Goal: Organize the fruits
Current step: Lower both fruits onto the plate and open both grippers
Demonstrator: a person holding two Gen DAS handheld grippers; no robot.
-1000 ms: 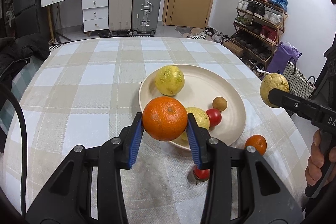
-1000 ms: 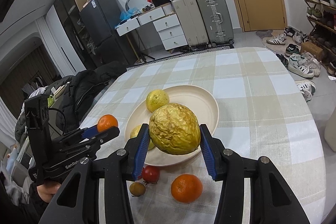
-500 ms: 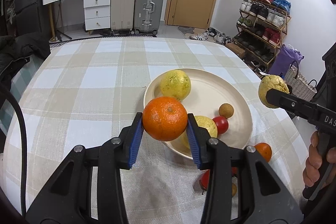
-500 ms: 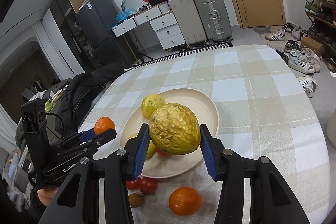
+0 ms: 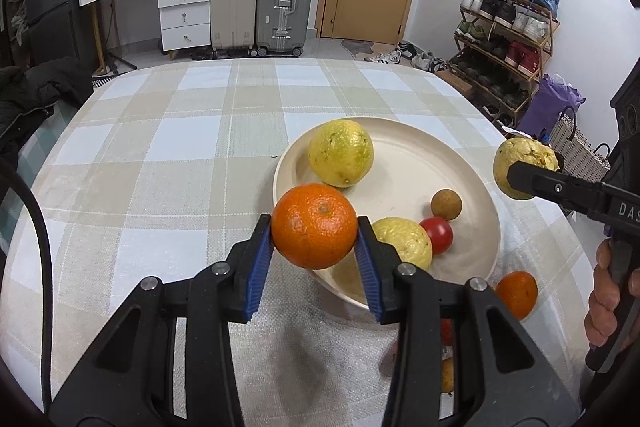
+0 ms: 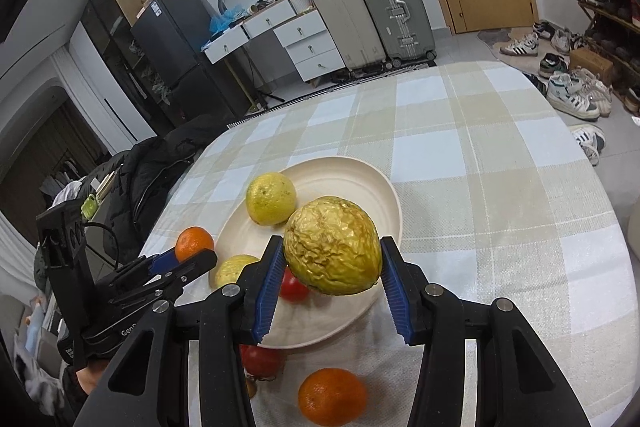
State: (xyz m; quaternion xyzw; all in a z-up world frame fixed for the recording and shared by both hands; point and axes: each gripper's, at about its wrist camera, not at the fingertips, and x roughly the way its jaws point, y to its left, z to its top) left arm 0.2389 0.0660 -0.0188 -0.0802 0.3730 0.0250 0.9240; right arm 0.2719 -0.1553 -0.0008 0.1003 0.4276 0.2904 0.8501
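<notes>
My left gripper (image 5: 315, 245) is shut on an orange (image 5: 314, 225), held just above the near left rim of a cream plate (image 5: 404, 155). On the plate lie a yellow fruit (image 5: 341, 152), a second yellow fruit (image 5: 405, 241), a red tomato (image 5: 439, 234) and a small brown fruit (image 5: 446, 204). My right gripper (image 6: 330, 275) is shut on a wrinkled yellow fruit (image 6: 332, 245), hovering over the plate (image 6: 360, 183) near its front edge. The same wrinkled fruit (image 5: 524, 163) shows at the right of the left wrist view.
On the checked tablecloth (image 5: 168, 163) in front of the plate lie a loose orange (image 6: 332, 401), a red tomato (image 6: 261, 359) and a small brown fruit, mostly hidden. A person's hand (image 5: 608, 299) holds the right gripper's handle. Suitcases, drawers and a shoe rack stand behind the table.
Both grippers have moved forward and slightly down toward the plate, each still holding its fruit. The plate now looks closer and larger in both views.
</notes>
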